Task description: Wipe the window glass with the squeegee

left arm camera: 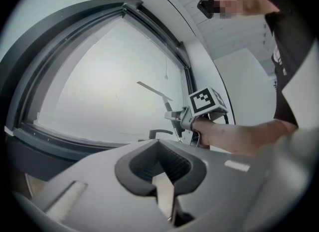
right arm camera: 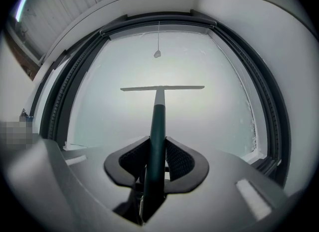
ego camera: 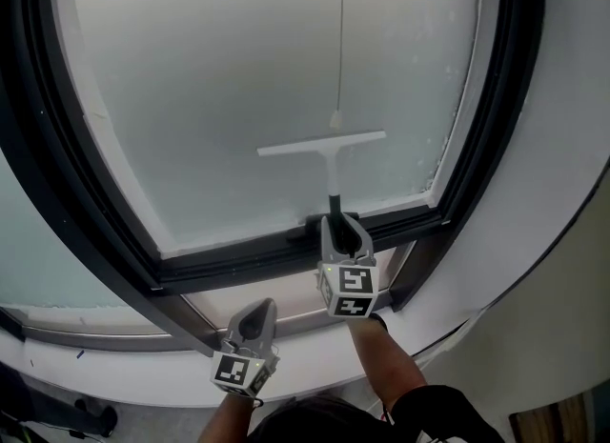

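Squeegee (ego camera: 324,144) against window glass (ego camera: 210,79), above right tool (ego camera: 341,224); left tool (ego camera: 257,312) lower left.

No text, label or number is legible

Inventory as seen from the head view. One squeegee (ego camera: 322,144) was counted. Grippers numbered two: one left gripper (ego camera: 255,312) and one right gripper (ego camera: 341,230). Marker cubes (ego camera: 349,291) numbered two, one on each gripper. One pane of window glass (ego camera: 219,79) was recorded, set in one dark frame (ego camera: 91,208). One pull cord (ego camera: 341,31) was listed, bearing one small weight (ego camera: 336,119). Forearms (ego camera: 393,363) numbered two.
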### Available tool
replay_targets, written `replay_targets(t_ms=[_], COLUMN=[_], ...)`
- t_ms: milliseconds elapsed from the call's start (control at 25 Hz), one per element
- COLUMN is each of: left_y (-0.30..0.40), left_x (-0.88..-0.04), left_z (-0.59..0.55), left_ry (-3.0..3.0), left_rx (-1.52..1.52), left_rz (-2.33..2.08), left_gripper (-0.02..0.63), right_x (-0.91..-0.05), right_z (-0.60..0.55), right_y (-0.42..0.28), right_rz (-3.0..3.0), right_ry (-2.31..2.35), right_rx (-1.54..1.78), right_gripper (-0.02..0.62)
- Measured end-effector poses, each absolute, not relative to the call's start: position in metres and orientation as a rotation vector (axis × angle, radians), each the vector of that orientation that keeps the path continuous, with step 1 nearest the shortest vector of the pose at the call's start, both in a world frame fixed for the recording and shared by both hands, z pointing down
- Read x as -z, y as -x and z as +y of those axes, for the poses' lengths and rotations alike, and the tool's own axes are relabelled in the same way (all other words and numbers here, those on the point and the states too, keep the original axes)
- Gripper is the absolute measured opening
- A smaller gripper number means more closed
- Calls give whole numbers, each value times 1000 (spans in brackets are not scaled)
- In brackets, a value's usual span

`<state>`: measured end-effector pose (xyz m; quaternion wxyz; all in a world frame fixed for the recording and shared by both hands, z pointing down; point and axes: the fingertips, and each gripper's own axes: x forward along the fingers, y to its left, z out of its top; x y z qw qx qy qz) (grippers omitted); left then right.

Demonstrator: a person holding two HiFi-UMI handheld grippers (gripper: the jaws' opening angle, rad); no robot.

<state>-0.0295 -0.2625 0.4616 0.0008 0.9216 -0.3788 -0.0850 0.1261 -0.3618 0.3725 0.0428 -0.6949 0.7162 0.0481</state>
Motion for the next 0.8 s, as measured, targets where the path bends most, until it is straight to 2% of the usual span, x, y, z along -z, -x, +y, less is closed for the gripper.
replay_targets(t_ms=[800], left_y=[26], left_x=[-451], left_z=[-277], left_ry=[-2930], left_rx=[295], left_rz=[-1173], left_gripper=[-2], right_x=[-418], right_z=[-356], right_y=[-125], right_rz=[2220], right_ry=[2173], right_rx=[-45], right_gripper=[95])
